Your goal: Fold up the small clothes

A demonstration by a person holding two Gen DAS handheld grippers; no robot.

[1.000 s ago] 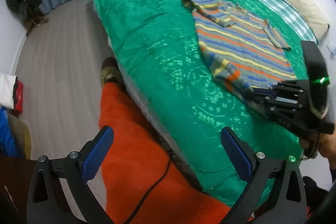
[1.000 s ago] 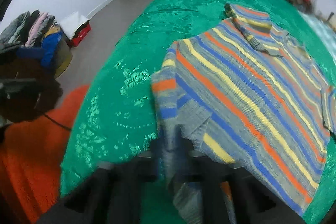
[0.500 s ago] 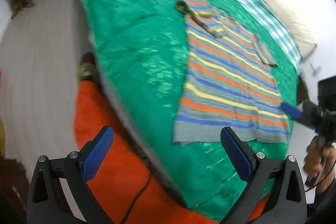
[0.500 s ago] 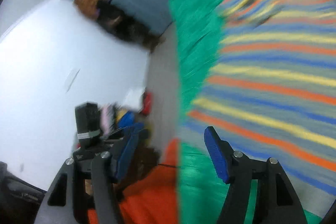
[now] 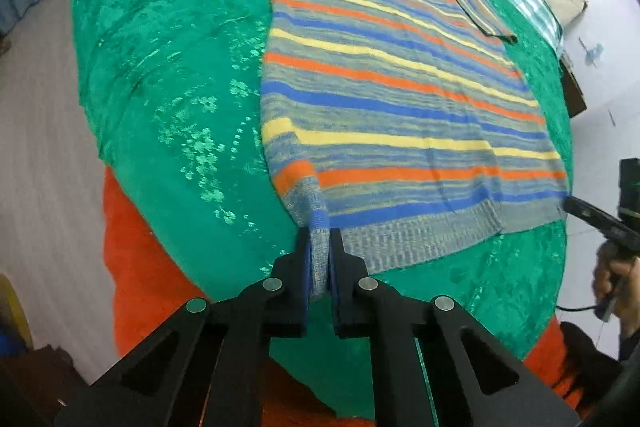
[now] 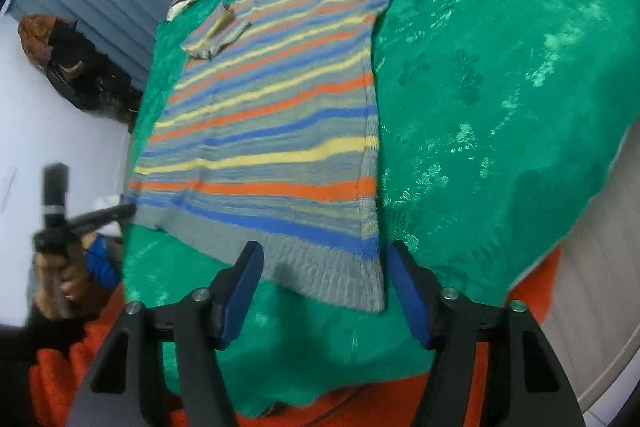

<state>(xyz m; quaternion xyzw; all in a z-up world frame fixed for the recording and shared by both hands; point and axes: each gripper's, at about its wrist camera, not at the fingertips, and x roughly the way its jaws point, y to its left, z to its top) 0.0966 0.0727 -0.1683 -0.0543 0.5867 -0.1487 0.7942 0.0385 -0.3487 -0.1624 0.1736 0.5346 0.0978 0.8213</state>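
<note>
Striped knit sweater (image 5: 392,115), grey with orange, blue and yellow bands, lies spread flat on the bed's shiny green patterned bedspread (image 5: 168,75), directly ahead of both tools. Left tool (image 5: 319,259): jaws have just closed and now stand narrow, clamped on one bottom corner of the sweater; a strip of the grey ribbed hem runs down between the blue pads (image 5: 307,267) and the corner is drawn slightly toward the tool. Right tool (image 6: 322,287): jaws stand part-way apart after having just been closing, and its blue pads (image 6: 244,291) sit either side of the opposite hem corner without pressing on it; nothing is gripped. That corner lies flat on the bedspread between the fingers. Both short sleeves rest at the far end of the sweater from the tools, one folded over onto the body. Orange rug (image 5: 136,259) covers the floor below the near edge of the bed, beneath both tools. In the right wrist view the left tool appears blurred at the left, held in a hand (image 6: 60,279).
</note>
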